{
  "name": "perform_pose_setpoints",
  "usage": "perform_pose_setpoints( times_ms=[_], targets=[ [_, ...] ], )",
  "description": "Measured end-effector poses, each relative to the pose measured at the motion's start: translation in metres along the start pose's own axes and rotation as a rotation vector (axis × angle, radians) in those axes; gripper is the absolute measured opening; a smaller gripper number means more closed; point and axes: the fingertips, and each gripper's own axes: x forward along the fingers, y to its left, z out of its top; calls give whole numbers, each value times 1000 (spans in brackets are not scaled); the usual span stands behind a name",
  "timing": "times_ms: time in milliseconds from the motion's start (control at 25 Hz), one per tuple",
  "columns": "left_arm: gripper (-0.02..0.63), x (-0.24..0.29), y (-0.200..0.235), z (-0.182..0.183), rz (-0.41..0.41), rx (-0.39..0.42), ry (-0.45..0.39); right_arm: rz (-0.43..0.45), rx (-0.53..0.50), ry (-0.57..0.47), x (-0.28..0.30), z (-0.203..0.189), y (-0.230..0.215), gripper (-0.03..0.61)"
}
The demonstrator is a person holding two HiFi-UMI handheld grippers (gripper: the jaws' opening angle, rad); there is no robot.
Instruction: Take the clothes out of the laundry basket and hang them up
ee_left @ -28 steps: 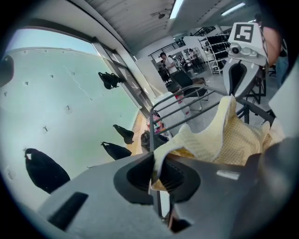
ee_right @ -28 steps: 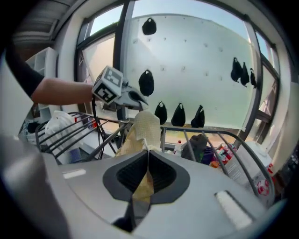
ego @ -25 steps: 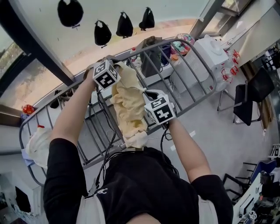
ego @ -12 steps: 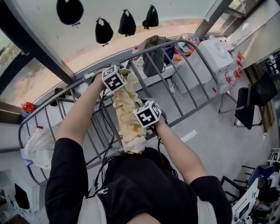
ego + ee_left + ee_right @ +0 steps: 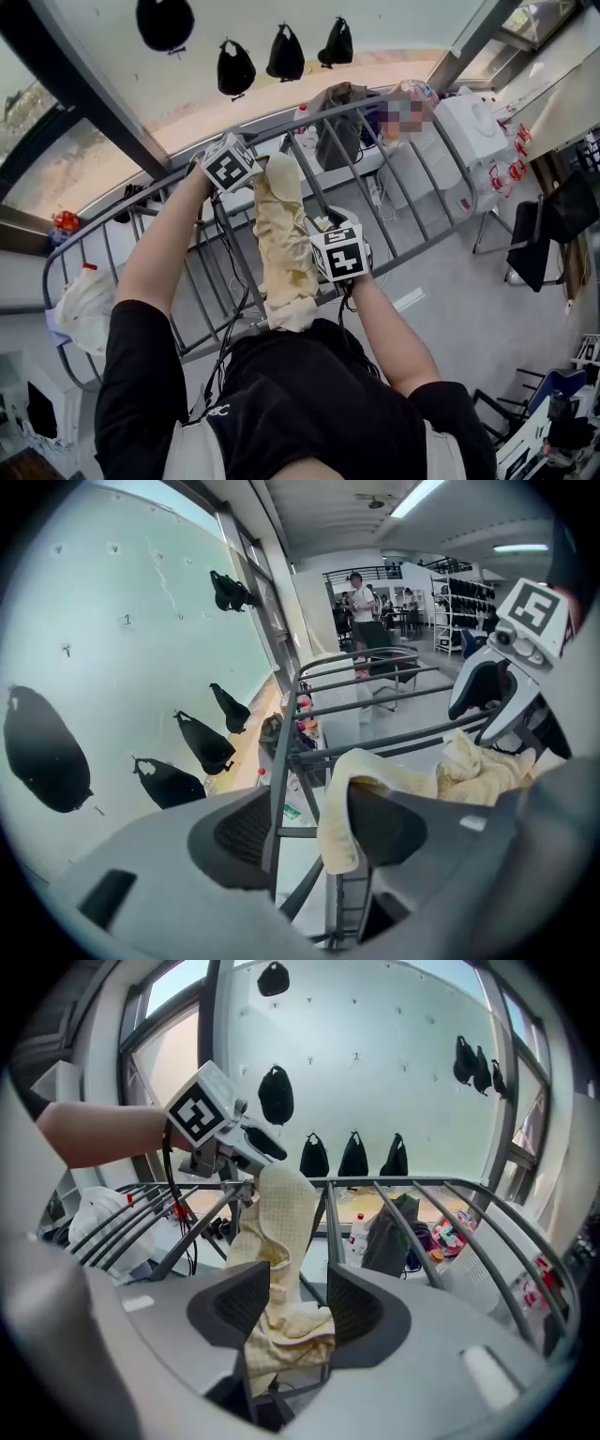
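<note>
**Bright daylight, bent edges**

The head view is bright and even. Daylight comes through the pale frosted window [image 5: 403, 23] at the top, and the grey floor [image 5: 459, 300] carries only faint, soft shadows. The picture is sharp throughout, though straight lines lean outward toward the borders. Both gripper views sit in a round fisheye frame with black corners, and the bars of the drying rack [image 5: 412, 1181] bow there. In the left gripper view, ceiling lights [image 5: 417, 494] blow out to white glare. Whatever lies nearest each lens looks soft, while the background is crisp.

Black short-sleeved shirt [image 5: 309, 403], black cables [image 5: 228, 342], marker cube [image 5: 230, 162] on left gripper [image 5: 314, 829].
</note>
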Motion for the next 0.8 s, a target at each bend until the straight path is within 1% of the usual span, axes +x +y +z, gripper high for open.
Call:
perform_pose_setpoints(
  times_ms=[120, 240, 320, 360, 440, 480, 560, 600, 640, 680, 720, 800],
  targets=[
    [251, 2, 3, 6, 35, -26, -19, 11, 22, -12, 0, 2, 0, 197],
    [249, 8, 2, 21, 55, -51, -47, 36, 10, -21, -1, 3, 7, 195],
    [252, 14, 1, 32, 56, -44, -50, 44, 8, -30, -3, 6, 9, 193],
    [255, 17, -1, 36, 60, -27, -42, 46, 8, -33, -4, 7, 9, 193],
    [273, 23, -6, 37, 62, 25, -4, 46, 6, -40, -6, 9, 8, 192],
    [282, 27, -10, 33, 48, 53, 30, 46, 5, -43, -7, 9, 7, 192],
    [312, 33, -23, 13, -17, 120, 151, 48, 2, -46, -9, 10, 5, 192],
    [352, 35, -29, -1, -52, 157, 221, 50, 0, -45, -10, 9, 5, 190],
    [379, 35, -32, -11, -75, 187, 275, 53, -1, -43, -10, 8, 5, 190],
    [384, 34, -33, -17, -83, 205, 301, 57, -2, -41, -10, 7, 6, 190],
    [393, 32, -32, -20, -85, 208, 307, 61, -2, -39, -10, 5, 7, 190],
    [414, 24, -29, -20, -89, 183, 291, 69, -6, -37, -10, 3, 11, 190]
  ],
)
